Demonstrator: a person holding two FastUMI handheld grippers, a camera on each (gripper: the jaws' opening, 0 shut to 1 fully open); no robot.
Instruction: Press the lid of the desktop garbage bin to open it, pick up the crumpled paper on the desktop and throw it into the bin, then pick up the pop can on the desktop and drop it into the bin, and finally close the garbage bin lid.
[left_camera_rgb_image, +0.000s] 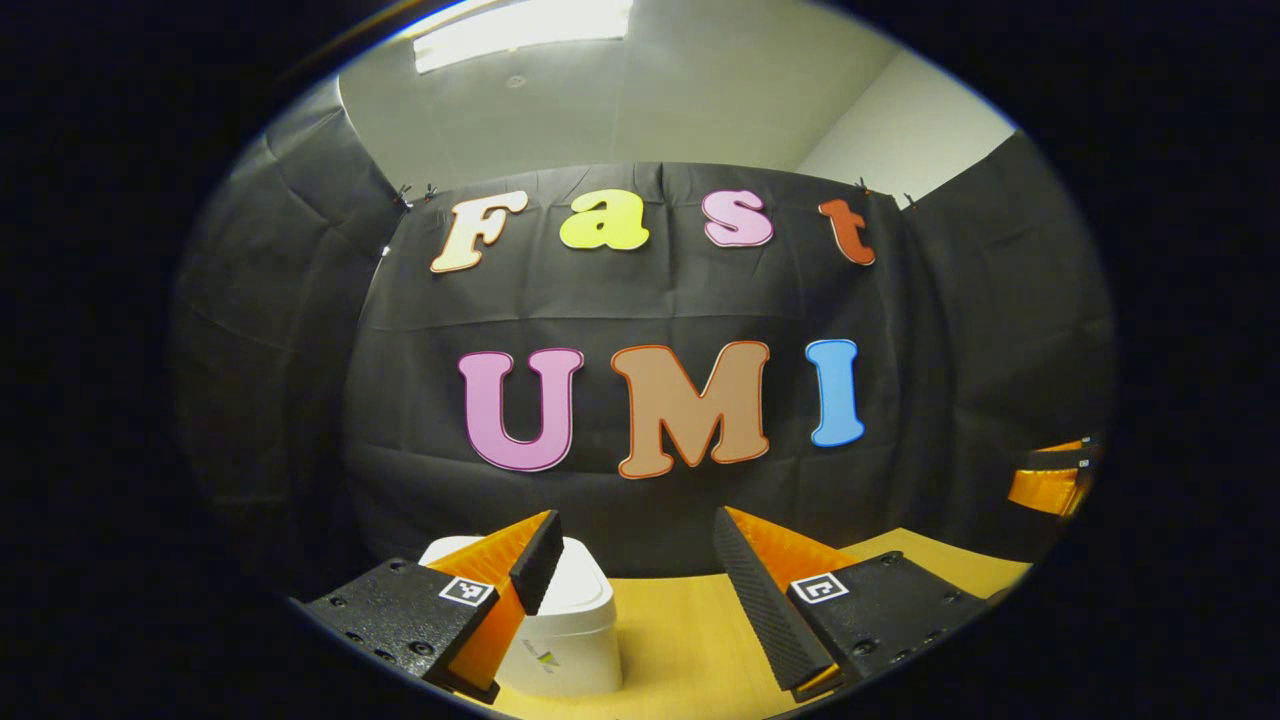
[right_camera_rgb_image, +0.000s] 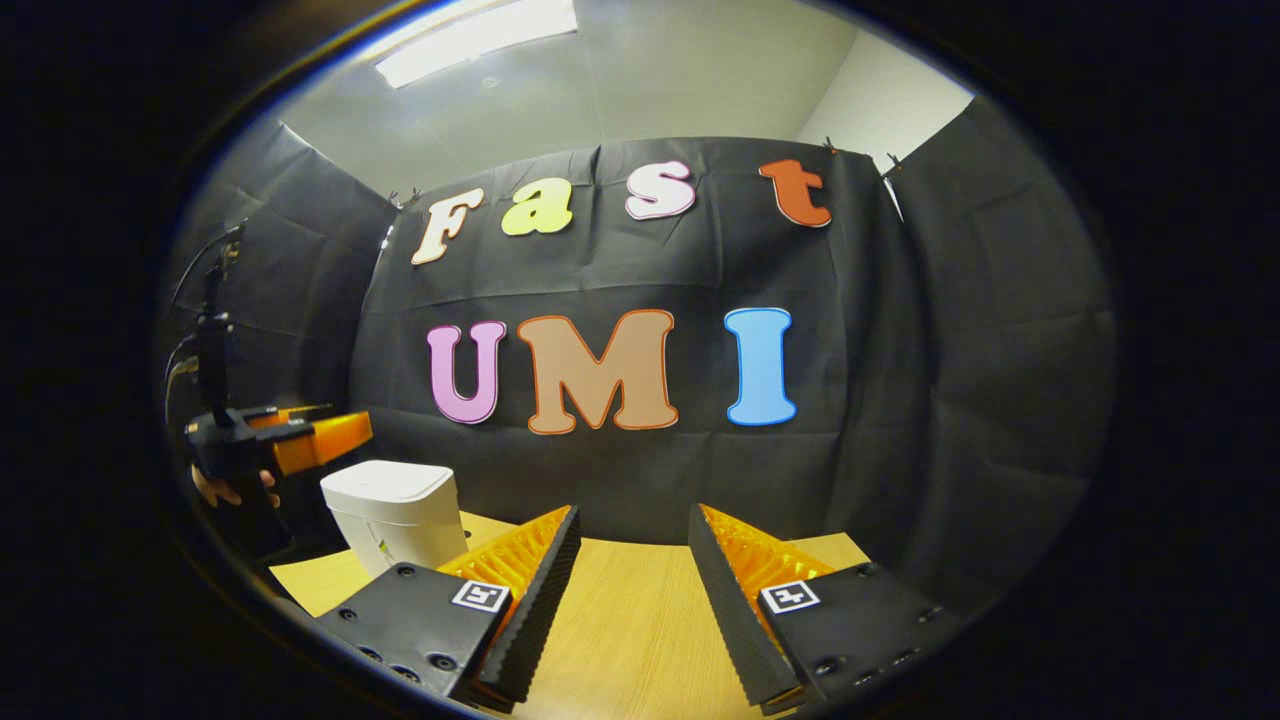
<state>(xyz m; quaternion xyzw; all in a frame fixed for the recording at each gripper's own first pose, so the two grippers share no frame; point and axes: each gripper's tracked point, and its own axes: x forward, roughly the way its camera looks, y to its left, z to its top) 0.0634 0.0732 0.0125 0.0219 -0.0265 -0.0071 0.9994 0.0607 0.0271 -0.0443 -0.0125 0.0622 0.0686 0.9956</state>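
lid's down on the white plastic desktop bin (left_camera_rgb_image: 570, 620). left gripper (left_camera_rgb_image: 630, 570) above it and right gripper (right_camera_rgb_image: 625, 570) beside it, both spread. i'd press the lid's middle straight down.

Garbage bin (left_camera_rgb_image: 570, 625) – white all over, small green-and-grey mark low on front wall; in right gripper view, bin (right_camera_rgb_image: 395, 512) at 8 o'clock, same plain white, lid white too. Desktop (left_camera_rgb_image: 670, 640) – light yellow wood tone, faint grain. Booth wall (right_camera_rgb_image: 900, 400) – black cloth, creased. Ceiling (right_camera_rgb_image: 650, 70) at 12 o'clock – pale grey-white, bright white light strip. Square black-and-white marker tags on gripper bodies, black housings.
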